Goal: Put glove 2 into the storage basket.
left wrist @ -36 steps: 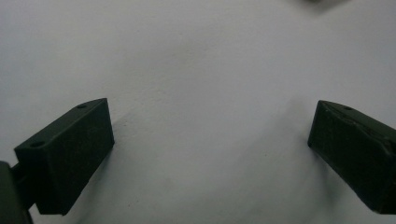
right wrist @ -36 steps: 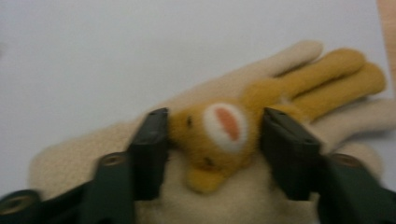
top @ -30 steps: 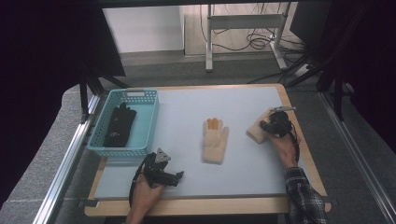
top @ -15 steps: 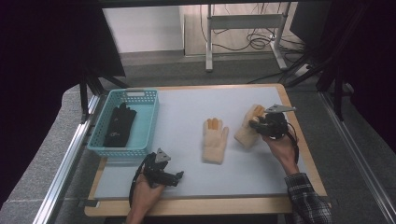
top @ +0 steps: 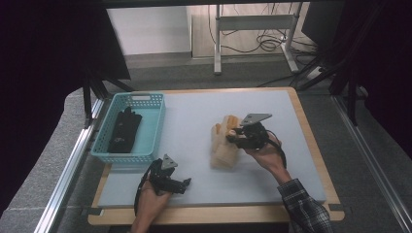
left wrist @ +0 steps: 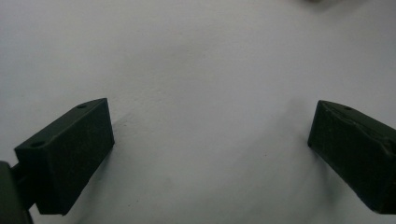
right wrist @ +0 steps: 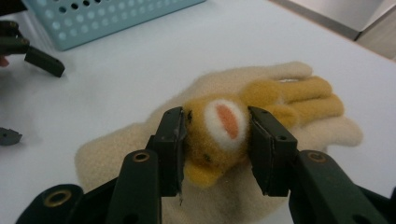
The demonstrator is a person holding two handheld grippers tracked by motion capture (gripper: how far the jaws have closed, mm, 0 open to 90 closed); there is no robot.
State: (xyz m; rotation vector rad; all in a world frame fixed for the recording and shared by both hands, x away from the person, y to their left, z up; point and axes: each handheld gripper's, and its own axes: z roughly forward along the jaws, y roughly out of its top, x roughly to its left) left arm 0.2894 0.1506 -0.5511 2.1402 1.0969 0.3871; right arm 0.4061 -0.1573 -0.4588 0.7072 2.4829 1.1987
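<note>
Right gripper [right wrist: 215,140] at centre frame pinches a tan glove [right wrist: 219,135] above a cream glove [right wrist: 140,154]. Left gripper [left wrist: 210,149], jaws spread, over bare table [left wrist: 196,56].

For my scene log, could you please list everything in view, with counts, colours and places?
Cream fleece glove lying flat: one, cream, middle of the table, under the held one.
Cream fleece glove with mustard-yellow bear patch: one, cream and yellow, pinched in the right gripper above the flat one.
Perforated turquoise plastic basket: one, turquoise, left part of the table.
Black gloves: black, count unclear, inside the basket.
Pale grey table mat with wooden edge: one, grey, under everything.
White metal stand: one, white, on the floor behind the table.
Left gripper: one, black, open, near front edge, nothing between its jaws.
Right gripper: one, black, shut on the bear patch glove.
</note>
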